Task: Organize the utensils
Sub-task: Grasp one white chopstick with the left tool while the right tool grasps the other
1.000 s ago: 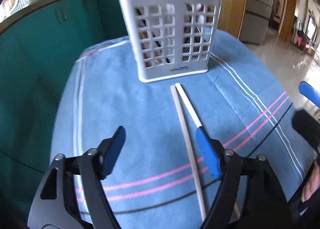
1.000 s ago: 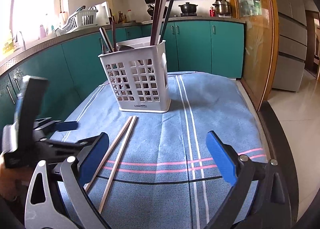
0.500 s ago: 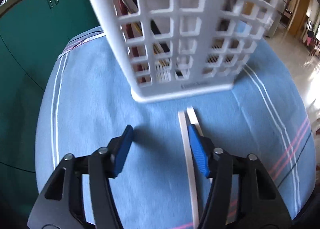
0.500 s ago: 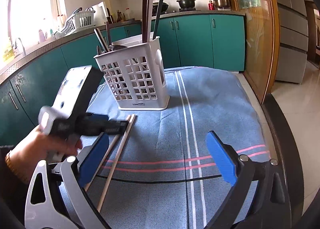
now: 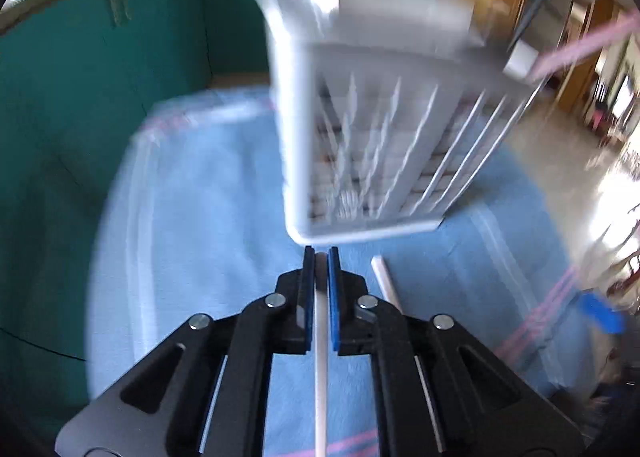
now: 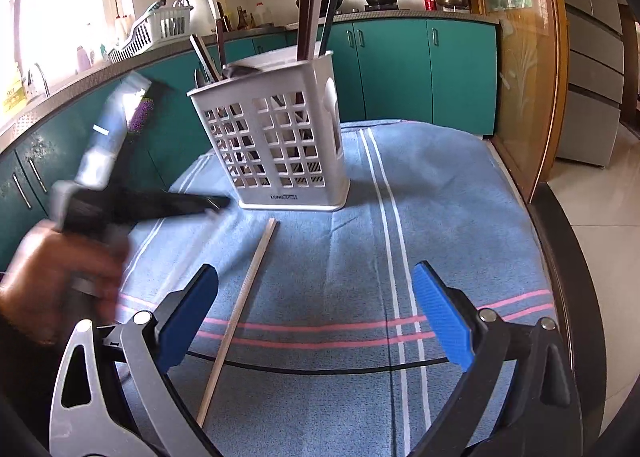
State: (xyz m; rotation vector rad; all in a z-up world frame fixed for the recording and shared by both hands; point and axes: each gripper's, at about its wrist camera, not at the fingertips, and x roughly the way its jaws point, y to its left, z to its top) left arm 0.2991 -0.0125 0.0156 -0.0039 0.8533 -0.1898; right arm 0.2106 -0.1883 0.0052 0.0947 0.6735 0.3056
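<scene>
- L gripper (image 5: 321, 257): jaws just closed, clamped on one chopstick (image 5: 320, 369), near basket (image 5: 384, 145) base
- R gripper (image 6: 316, 317): wide, empty
- 2nd chopstick (image 6: 244, 305) on cloth (image 6: 460, 217)
- L view blurred, basket contents unclear

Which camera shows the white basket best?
The right wrist view: the basket is sharp and whole, with chopsticks and other utensils standing in it. In the left wrist view, the basket is closer but smeared by blur.
</scene>
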